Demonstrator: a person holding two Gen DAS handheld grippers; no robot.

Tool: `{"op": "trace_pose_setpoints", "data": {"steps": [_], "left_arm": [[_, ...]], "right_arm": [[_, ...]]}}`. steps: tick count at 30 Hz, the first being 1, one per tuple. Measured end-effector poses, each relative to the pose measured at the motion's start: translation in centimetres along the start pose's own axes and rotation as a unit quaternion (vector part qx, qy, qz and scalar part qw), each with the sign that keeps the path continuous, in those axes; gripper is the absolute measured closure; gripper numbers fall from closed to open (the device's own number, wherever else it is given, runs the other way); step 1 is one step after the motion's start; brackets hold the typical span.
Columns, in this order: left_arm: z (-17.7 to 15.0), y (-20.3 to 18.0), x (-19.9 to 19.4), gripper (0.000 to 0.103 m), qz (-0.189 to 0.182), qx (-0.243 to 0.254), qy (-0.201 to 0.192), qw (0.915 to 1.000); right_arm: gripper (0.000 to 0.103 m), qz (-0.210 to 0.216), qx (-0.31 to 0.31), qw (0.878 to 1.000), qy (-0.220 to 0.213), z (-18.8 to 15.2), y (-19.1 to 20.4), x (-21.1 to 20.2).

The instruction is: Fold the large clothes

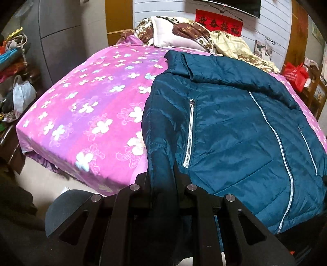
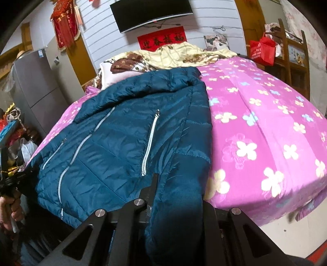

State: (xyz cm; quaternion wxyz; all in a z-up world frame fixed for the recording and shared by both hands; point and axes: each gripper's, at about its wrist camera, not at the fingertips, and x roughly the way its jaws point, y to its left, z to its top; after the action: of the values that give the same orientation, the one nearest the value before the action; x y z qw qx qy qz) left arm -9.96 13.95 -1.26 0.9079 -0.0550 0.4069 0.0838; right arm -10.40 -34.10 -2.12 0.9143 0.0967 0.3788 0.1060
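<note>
A dark teal puffer jacket (image 1: 235, 126) with white zippers lies front up on the pink flowered bed (image 1: 85, 106), its collar toward the pillows. My left gripper (image 1: 161, 176) is shut on the jacket's left sleeve edge near the hem. In the right wrist view the jacket (image 2: 122, 139) covers the bed's left half. My right gripper (image 2: 175, 184) is shut on the jacket's right sleeve, which drapes over and hides its right finger. The left gripper (image 2: 8, 182) and the hand holding it show at that view's left edge.
Pillows and a crumpled floral quilt (image 1: 196, 34) lie at the head of the bed. A grey fridge (image 2: 34, 86) and cluttered shelves stand at the left, a red bag (image 2: 263, 49) on wooden furniture at the right. A TV (image 2: 151, 12) hangs on the wall.
</note>
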Motion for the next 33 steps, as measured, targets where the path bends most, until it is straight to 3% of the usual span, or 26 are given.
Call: {"op": "trace_pose_setpoints", "data": {"steps": [11,26,33], "left_arm": [[-0.6,-0.4,0.3,0.090,0.013,0.006,-0.002,0.9999],[-1.2,-0.3,1.3,0.075,0.017,0.011,0.013,0.9997],[-1.1,-0.2,1.5,0.074,0.014,0.012,0.018,0.9997]], "right_arm": [[0.089,-0.005,0.002,1.000,-0.003,-0.9,0.1,0.4],[0.089,0.006,0.020,1.000,0.004,-0.8,-0.5,0.5],[0.088,0.005,0.021,1.000,0.017,-0.7,-0.4,0.8]]}}
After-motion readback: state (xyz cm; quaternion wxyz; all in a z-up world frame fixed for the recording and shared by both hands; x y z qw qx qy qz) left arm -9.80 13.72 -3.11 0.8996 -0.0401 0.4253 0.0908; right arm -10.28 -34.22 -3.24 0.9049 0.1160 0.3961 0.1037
